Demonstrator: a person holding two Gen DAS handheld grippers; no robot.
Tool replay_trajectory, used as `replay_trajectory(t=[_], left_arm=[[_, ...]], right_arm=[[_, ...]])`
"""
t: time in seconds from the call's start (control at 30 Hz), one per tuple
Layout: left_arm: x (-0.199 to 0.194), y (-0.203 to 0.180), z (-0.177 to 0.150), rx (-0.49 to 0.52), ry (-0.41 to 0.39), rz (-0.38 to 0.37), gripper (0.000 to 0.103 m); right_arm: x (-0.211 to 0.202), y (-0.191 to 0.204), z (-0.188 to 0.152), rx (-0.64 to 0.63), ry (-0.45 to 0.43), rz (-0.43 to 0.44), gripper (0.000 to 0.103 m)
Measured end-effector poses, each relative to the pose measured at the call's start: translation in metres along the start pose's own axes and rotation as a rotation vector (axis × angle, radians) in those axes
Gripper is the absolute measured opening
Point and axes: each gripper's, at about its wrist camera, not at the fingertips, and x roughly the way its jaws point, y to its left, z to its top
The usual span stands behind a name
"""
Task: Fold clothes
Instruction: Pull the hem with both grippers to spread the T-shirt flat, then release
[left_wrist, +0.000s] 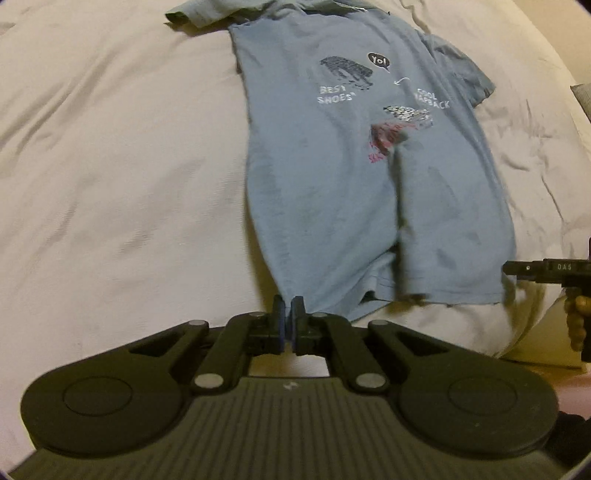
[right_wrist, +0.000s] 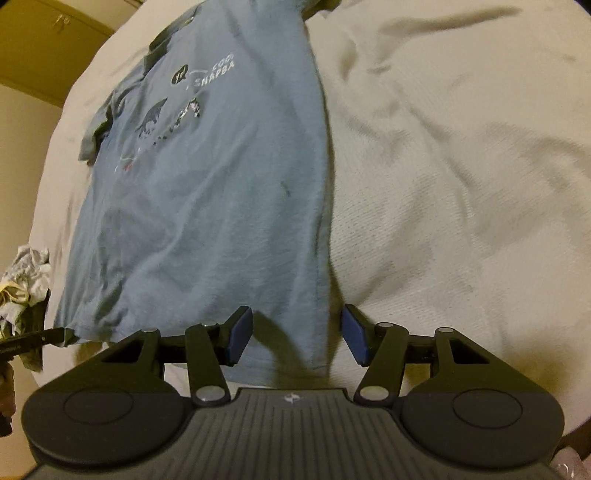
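A blue printed T-shirt (left_wrist: 351, 184) lies face up on the bed with its hem toward me and a lengthwise crease down the middle. My left gripper (left_wrist: 288, 308) is shut on the hem's left corner. In the right wrist view the same shirt (right_wrist: 207, 192) stretches away from me. There my right gripper (right_wrist: 297, 338) stands open, and the hem's right corner lies between its blue pads (right_wrist: 240, 332). The left gripper (right_wrist: 55, 334) shows at the far left, pinching the other corner. The right gripper (left_wrist: 517, 269) reaches in from the right edge by the hem, a hand (left_wrist: 576, 321) behind it.
The rumpled white duvet (left_wrist: 110, 166) spreads wide to the shirt's left, and more duvet (right_wrist: 461, 166) lies to its right. A crumpled pile of clothes (right_wrist: 26, 273) sits beyond the bed's left edge. A yellowish wall (right_wrist: 44, 37) stands behind.
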Motion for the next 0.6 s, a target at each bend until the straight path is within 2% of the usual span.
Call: replay_trajectory(t=[0.03, 0.1, 0.13, 0.2, 0.4, 0.6], left_arm=[[0.002, -0.001, 0.001, 0.006, -0.003, -0.002, 0.0], [0.003, 0.002, 0.002, 0.022, -0.011, -0.005, 0.0], [0.003, 0.003, 0.003, 0.031, -0.015, -0.006, 0.0], [-0.002, 0.008, 0.002, 0.044, -0.028, -0.013, 0.0], [-0.043, 0.014, -0.009, 0.065, -0.075, -0.041, 0.0], [-0.071, -0.001, -0.038, 0.082, -0.068, -0.07, 0.0]], right_arm=[[-0.001, -0.003, 0.001, 0.018, 0.001, 0.001, 0.047], [-0.005, -0.011, 0.003, 0.075, 0.007, 0.008, 0.019], [-0.007, -0.017, 0.005, 0.117, 0.015, 0.01, 0.0], [-0.016, -0.021, 0.009, 0.159, 0.025, -0.006, 0.0], [-0.075, 0.0, 0.029, -0.003, 0.0, -0.176, 0.0], [-0.108, 0.013, 0.023, -0.132, 0.039, -0.292, 0.0]])
